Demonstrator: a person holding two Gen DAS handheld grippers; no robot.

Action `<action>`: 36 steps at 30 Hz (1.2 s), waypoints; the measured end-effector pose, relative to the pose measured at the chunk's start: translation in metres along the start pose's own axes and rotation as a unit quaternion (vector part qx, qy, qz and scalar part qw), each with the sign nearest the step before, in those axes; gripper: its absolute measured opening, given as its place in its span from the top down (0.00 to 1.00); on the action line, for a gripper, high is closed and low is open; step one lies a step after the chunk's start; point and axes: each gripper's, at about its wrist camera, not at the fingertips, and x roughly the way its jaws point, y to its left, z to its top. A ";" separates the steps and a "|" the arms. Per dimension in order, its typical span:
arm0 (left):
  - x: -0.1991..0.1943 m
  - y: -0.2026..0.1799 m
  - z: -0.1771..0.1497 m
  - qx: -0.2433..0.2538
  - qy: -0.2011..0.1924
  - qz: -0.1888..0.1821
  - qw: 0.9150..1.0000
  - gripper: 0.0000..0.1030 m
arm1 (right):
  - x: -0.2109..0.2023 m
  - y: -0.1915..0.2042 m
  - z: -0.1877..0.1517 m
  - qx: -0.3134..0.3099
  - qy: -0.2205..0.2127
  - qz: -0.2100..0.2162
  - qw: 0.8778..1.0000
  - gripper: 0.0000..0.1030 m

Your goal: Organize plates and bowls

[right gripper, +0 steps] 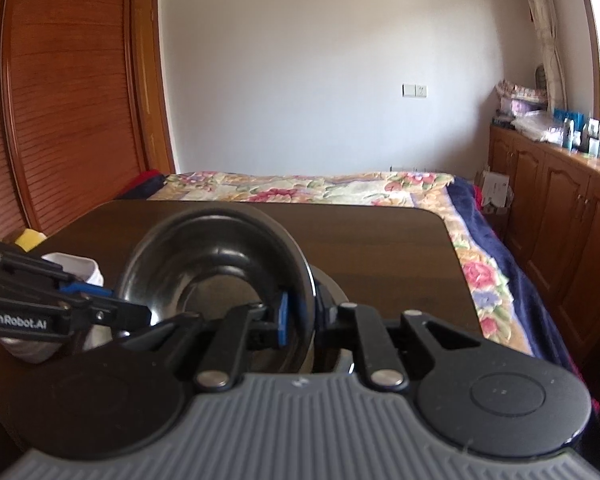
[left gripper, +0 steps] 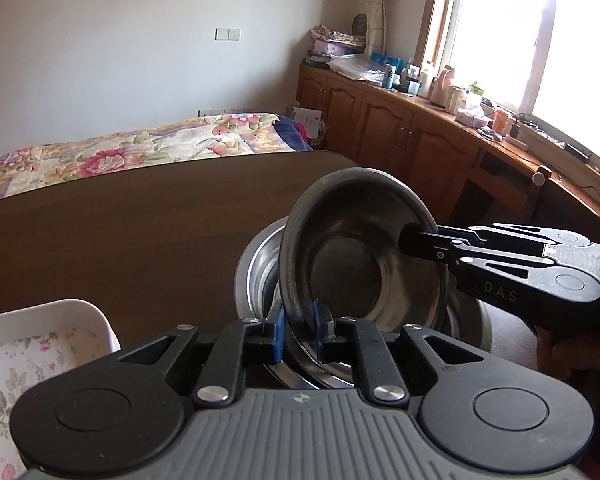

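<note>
Two wrist fisheyes, both close over the desk's near edge, looking across it toward the bed.

The left view looks forward and rightward, taking in the window (left gripper: 540, 32) and cabinets (left gripper: 400, 132); the right view faces straight toward the far wall, the wardrobe (right gripper: 68, 100) at its left. Both share the tilted steel bowl (left gripper: 360, 256) very near the lens, the desk (right gripper: 380, 240), the bed (right gripper: 320, 188), and each shows the other gripper.

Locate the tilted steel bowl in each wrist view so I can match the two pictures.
Left wrist: tilted steel bowl, centre-right, over a larger steel bowl, rim in both tongs.
Right wrist: tilted steel bowl, centre-left.
Shared landmark: the floral bedspread beyond the table.
</note>
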 end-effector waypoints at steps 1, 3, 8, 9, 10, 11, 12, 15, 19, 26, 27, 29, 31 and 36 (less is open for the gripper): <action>0.000 0.001 -0.001 -0.001 -0.002 0.000 1.000 0.60 | 0.001 0.001 -0.001 -0.002 0.001 -0.003 1.000 0.83; -0.002 0.004 -0.002 -0.005 -0.007 -0.002 1.000 0.60 | 0.003 0.003 -0.003 -0.004 0.004 -0.006 1.000 0.82; -0.015 0.007 -0.006 -0.017 -0.037 0.007 0.999 0.59 | -0.006 0.006 -0.005 -0.006 -0.017 0.000 1.000 0.65; -0.019 0.008 -0.007 -0.022 -0.044 0.007 0.999 0.59 | -0.009 0.006 -0.005 -0.003 -0.021 0.000 1.000 0.63; -0.024 0.009 -0.009 -0.028 -0.052 0.007 0.998 0.58 | -0.014 0.007 -0.005 -0.004 -0.028 -0.004 1.000 0.62; -0.029 0.009 -0.011 -0.032 -0.061 0.009 0.998 0.54 | -0.016 0.008 -0.005 -0.007 -0.034 -0.007 0.999 0.58; -0.034 0.010 -0.014 -0.037 -0.073 0.007 0.997 0.48 | -0.019 0.010 -0.006 -0.012 -0.040 -0.011 0.999 0.52; -0.040 0.011 -0.023 -0.039 -0.094 0.015 0.995 0.31 | -0.031 0.011 -0.012 -0.013 -0.063 -0.020 0.998 0.43; -0.040 0.008 -0.032 -0.021 -0.111 0.042 0.993 0.16 | -0.029 0.005 -0.023 0.003 -0.068 -0.026 0.997 0.35; -0.037 0.007 -0.043 -0.012 -0.132 0.064 0.989 0.00 | -0.027 0.001 -0.025 0.019 -0.089 -0.027 0.995 0.10; -0.035 0.007 -0.044 -0.012 -0.131 0.061 0.989 0.00 | -0.027 0.000 -0.025 0.021 -0.090 -0.026 0.995 0.10; -0.033 0.004 -0.046 -0.010 -0.128 0.056 0.990 0.00 | -0.025 -0.003 -0.024 0.029 -0.086 -0.023 0.996 0.10; -0.030 0.003 -0.046 -0.005 -0.125 0.051 0.991 0.02 | -0.023 -0.005 -0.024 0.037 -0.080 -0.022 0.996 0.10; -0.022 0.002 -0.046 -0.014 -0.104 0.047 0.993 0.18 | -0.019 -0.004 -0.027 0.041 -0.067 -0.018 0.997 0.10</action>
